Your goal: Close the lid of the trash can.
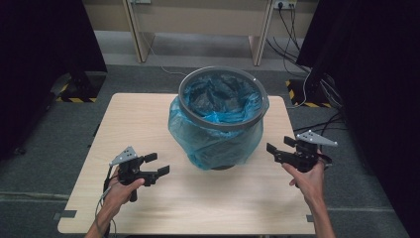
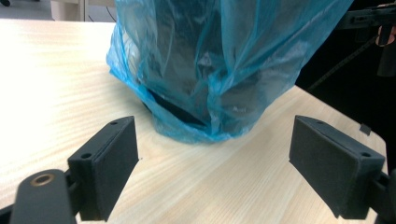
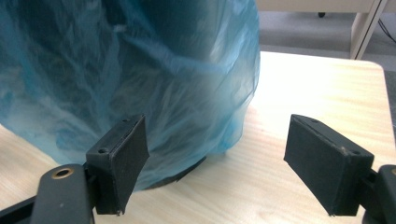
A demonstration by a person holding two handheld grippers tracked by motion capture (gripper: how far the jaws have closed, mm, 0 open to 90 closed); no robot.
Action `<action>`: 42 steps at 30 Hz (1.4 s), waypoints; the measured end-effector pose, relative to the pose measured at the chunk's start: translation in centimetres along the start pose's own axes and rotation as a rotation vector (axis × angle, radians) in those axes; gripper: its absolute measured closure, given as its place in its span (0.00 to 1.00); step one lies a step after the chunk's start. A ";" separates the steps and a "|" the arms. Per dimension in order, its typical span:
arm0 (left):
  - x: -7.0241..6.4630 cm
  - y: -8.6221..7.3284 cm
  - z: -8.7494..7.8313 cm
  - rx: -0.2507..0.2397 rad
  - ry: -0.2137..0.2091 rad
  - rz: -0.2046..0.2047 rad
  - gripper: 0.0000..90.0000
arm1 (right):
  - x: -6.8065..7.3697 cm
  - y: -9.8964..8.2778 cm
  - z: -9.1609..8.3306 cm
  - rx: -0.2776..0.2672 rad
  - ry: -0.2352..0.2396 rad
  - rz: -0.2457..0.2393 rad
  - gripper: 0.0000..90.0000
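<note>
A grey-rimmed bin lined with a blue plastic bag stands at the middle of a light wooden table. The bag hangs over the rim and drapes loosely down the bin's outside. My left gripper hovers at the bin's left, open, with nothing between its jaws. My right gripper is at the bin's right, also open and empty. In the left gripper view the draped blue bag is straight ahead beyond the left gripper. In the right gripper view the bag bulges close in front of the right gripper.
Beyond the table are grey carpet, wooden furniture legs and cables at the back right. Black curtains flank both sides. The table's bare front strip lies between the two hands.
</note>
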State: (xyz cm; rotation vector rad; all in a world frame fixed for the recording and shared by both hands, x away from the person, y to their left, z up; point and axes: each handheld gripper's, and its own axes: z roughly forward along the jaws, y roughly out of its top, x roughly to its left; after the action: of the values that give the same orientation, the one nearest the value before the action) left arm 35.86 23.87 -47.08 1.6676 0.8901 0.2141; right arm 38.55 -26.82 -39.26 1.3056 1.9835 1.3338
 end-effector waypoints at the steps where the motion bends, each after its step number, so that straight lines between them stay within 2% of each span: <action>1: 0.0 -0.2 0.0 0.004 0.003 0.000 0.16 | 0.1 -0.3 0.1 0.003 -0.001 -0.001 0.24; 8: -0.1 -1.4 0.1 0.042 0.009 0.019 0.16 | 0.5 -1.6 0.5 0.023 0.004 -0.008 0.24; 19: -0.1 -3.2 0.0 0.106 0.041 0.050 0.16 | 1.4 -3.9 1.2 0.049 0.003 -0.020 0.24; 25: -0.4 -3.8 -0.3 0.148 0.061 0.085 0.16 | 1.7 -5.3 1.5 0.065 -0.004 -0.039 0.24; 28: -0.5 -4.0 -0.3 0.182 0.085 0.117 0.16 | 1.9 -5.9 1.8 0.078 -0.008 -0.047 0.24; 34: -0.8 -4.3 -0.4 0.229 0.097 0.152 0.16 | 2.5 -6.8 2.6 0.110 -0.008 -0.075 0.24; 39: -0.7 -4.8 -0.7 0.249 0.106 0.154 0.16 | 3.3 -7.7 2.9 0.139 -0.009 -0.107 0.24; 42: -0.6 -5.2 -0.9 0.266 0.115 0.151 0.16 | 3.7 -8.3 3.0 0.144 -0.004 -0.110 0.24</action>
State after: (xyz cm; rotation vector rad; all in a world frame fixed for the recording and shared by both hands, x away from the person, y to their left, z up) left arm 32.65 24.34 -51.26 1.9886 0.9094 0.3082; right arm 35.13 -23.02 -47.30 1.2396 2.1496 1.1563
